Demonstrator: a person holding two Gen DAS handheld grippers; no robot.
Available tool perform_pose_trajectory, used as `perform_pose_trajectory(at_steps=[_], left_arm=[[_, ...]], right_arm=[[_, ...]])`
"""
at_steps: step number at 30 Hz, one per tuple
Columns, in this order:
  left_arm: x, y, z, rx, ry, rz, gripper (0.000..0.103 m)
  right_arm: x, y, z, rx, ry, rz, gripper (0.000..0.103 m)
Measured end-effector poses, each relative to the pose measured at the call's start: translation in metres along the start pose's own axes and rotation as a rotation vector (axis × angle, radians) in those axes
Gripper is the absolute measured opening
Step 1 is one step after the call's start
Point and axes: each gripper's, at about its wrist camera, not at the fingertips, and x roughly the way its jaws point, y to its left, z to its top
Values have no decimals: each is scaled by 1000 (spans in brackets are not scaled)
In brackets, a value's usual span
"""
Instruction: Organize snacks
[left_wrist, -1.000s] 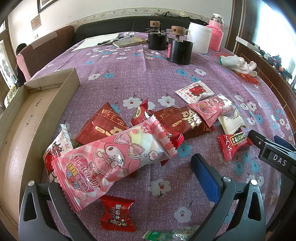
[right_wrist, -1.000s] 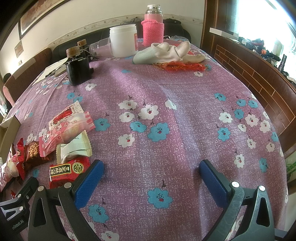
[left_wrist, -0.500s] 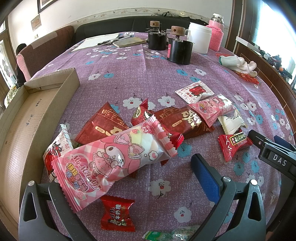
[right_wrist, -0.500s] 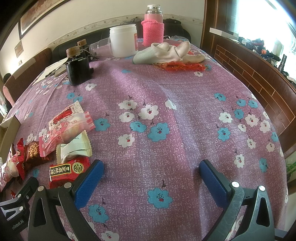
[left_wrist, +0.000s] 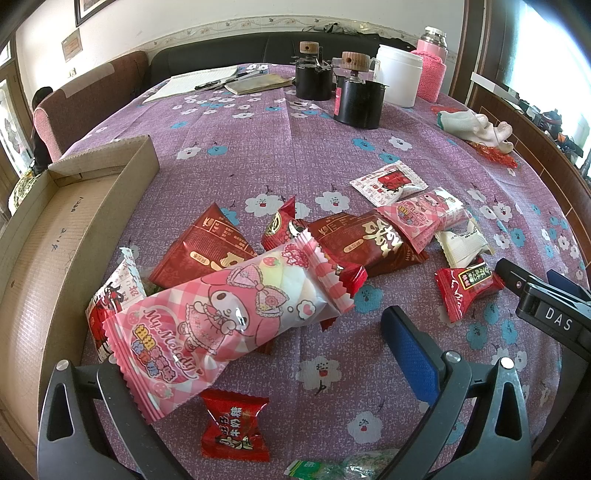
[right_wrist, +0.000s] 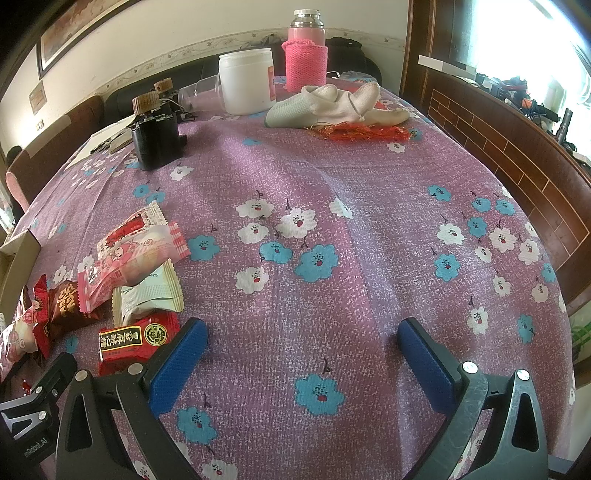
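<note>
White jar (right_wrist: 245, 82), pink-sleeved flask (right_wrist: 306, 59), perhaps gloves (right_wrist: 332, 105), on floral tablecloth (right_wrist: 369, 229).

We are seeing our left tongs (left_wrist: 258, 373) standing wide open over the surface (left_wrist: 295, 147), the pink My Melody packet (left_wrist: 229, 321) lying between them. At nine o'clock the cardboard box (left_wrist: 66, 221) is sitting; at six, a red candy (left_wrist: 234, 424).

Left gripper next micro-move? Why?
Probably ease the left gripper down and shut it on the big pink packet. That packet lies between its open fingers, on top of the pile, beside the cardboard box, whose visible inside holds no snacks. The right gripper is open over bare tablecloth, holding nothing.
</note>
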Motion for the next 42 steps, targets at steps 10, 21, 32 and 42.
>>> perform_pose_trajectory(at_steps=[10,21,32,42], left_arm=[[-1,1,1,30,38,-26,103],[-5,0,-2,70,91,-50,103],[-70,18,-17,23,-67,-197,103],[-208,86,-45,-22,-549,0,103]], right_arm=[[2,1,0,16,0,-4,103],[1,0,0,46,63,-14,103],[-3,-1,-4,29,55,-9,103],[-70,36,-14,-115,-272,-94,100]])
